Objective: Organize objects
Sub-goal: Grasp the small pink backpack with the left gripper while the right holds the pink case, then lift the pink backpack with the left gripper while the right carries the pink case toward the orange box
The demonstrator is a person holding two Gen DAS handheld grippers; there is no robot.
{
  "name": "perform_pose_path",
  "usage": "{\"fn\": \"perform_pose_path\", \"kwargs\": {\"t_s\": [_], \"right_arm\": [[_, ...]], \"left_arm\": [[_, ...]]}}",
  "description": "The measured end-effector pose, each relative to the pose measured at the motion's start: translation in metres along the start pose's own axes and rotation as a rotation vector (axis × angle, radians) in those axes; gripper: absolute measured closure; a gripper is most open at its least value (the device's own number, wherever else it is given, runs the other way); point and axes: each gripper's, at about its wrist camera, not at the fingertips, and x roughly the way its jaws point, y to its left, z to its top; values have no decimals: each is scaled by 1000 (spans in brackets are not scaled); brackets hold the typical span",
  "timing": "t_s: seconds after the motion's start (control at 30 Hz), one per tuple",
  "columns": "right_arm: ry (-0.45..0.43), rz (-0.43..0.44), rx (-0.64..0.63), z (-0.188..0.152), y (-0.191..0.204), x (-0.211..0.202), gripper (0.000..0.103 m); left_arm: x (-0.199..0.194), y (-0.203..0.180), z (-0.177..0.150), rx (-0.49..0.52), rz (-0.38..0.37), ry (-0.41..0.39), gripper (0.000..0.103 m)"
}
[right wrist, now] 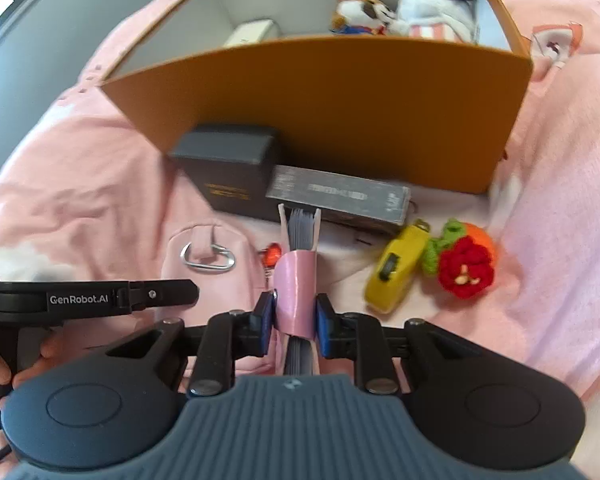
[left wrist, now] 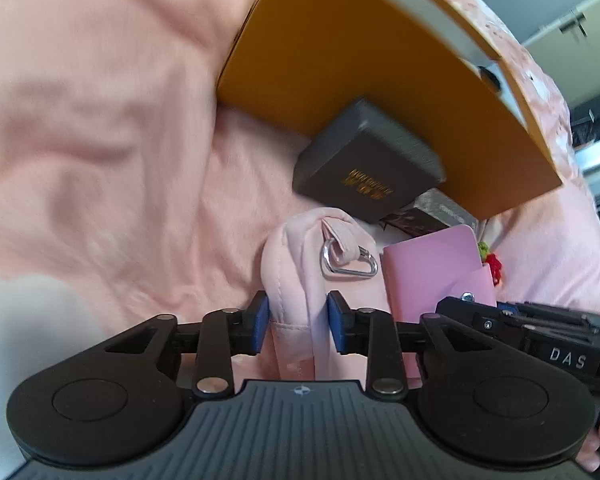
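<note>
My left gripper [left wrist: 297,322] is shut on a soft pink pouch [left wrist: 296,256] with a silver carabiner [left wrist: 348,262]; the pouch also shows in the right wrist view [right wrist: 208,252]. My right gripper [right wrist: 292,320] is shut on a pink notebook [right wrist: 298,276], held edge-on with its strap between the pads; it also shows in the left wrist view [left wrist: 432,264]. Ahead stands an orange box [right wrist: 340,108] with plush toys [right wrist: 404,12] and a white item [right wrist: 254,32] inside. A dark box [right wrist: 230,172] and a grey flat box [right wrist: 340,200] lie against its front wall.
A yellow tape measure [right wrist: 398,268], a crocheted red flower with orange and green parts [right wrist: 464,264] and a small red charm [right wrist: 273,254] lie on the pink bedding [right wrist: 552,220]. The left gripper's body [right wrist: 92,300] reaches in from the left.
</note>
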Motion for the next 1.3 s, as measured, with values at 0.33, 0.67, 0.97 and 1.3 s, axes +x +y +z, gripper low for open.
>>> {"fn": "perform_pose_path", "kwargs": {"t_s": [0.33, 0.67, 0.97, 1.3], "right_arm": [[-37, 92, -39, 4, 19, -7, 80], [-14, 122, 9, -6, 9, -12, 80], [-101, 1, 80, -12, -23, -42, 80], [-142, -37, 63, -14, -25, -51, 80]], "left_arm": [[-21, -46, 0, 303, 314, -66, 69], [-32, -40, 7, 199, 25, -76, 65], [-29, -29, 14, 65, -250, -56, 62], [-3, -35, 9, 194, -31, -31, 51]]}}
